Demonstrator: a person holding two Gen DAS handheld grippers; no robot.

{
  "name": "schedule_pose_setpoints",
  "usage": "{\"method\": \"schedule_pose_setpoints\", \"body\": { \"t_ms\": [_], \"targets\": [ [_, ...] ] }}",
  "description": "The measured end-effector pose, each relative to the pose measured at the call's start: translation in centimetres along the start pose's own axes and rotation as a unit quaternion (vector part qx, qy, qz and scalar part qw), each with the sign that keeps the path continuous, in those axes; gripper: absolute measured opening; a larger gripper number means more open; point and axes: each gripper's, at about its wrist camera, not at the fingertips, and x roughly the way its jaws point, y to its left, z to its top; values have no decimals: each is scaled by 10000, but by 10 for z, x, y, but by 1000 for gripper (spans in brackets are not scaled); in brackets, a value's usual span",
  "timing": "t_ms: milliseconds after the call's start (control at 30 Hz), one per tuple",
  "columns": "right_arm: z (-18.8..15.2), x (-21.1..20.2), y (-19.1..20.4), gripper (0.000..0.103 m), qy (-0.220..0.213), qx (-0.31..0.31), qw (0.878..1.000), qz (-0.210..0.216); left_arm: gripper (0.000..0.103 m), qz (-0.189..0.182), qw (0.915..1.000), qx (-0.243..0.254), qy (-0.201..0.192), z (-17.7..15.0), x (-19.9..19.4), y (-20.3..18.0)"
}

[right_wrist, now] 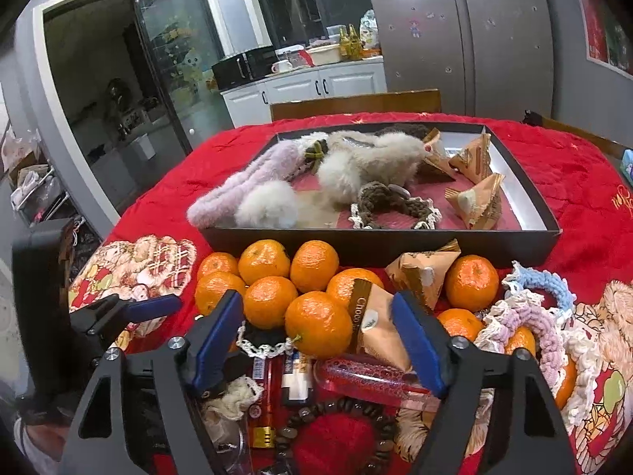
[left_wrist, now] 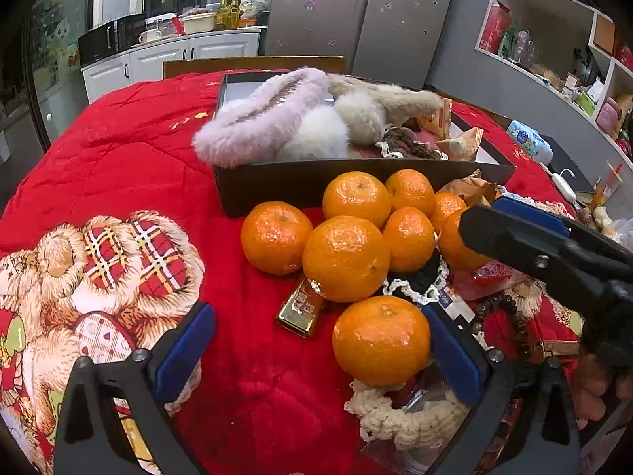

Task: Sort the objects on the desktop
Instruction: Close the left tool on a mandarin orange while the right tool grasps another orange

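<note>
A beige triangular snack packet printed "Choco" (right_wrist: 376,326) lies on the orange mandarins (right_wrist: 318,324) near the black tray (right_wrist: 395,243). The right gripper (right_wrist: 320,350) fingers straddle it, not pinching. Only the left view shows the left gripper (left_wrist: 316,350) fingers spread around one mandarin (left_wrist: 381,340).

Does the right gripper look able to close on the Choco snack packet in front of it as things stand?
Probably yes. The Choco snack packet already stands between the fingers of the right gripper, on top of the pile. One tangerine sits between the fingers too, beside the packet, and may get pinched with it.
</note>
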Motion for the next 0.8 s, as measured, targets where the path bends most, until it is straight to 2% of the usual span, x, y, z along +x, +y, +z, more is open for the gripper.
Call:
{"method": "schedule_pose_setpoints", "body": {
  "t_ms": [100, 267, 433, 500, 567, 700, 800],
  "targets": [
    [-1, 0, 3, 70, 35, 38, 9996, 266, 103, -47, 9999, -114, 1, -1, 0, 3],
    [-4, 4, 8, 68, 95, -122, 9998, 155, 103, 123, 9999, 39, 87, -1, 3, -4],
    [-4, 4, 2, 55, 117, -20, 9998, 160, 103, 121, 9998, 71, 102, -1, 5, -4],
    [-6, 5, -2, 54, 164, 63, 9996, 234, 102, 134, 9998, 74, 92, -1, 4, -4],
    [-8, 6, 0, 52, 171, -12, 9997, 177, 97, 124, 9998, 105, 68, -1, 3, -6],
    [-12, 9, 8, 41, 167, -257, 9994, -178, 83, 172, 9998, 137, 14, -2, -1, -7],
    [-13, 10, 3, 36, 195, -114, 9996, -178, 75, 168, 9998, 127, -11, -3, -3, -5]
  ]
}}
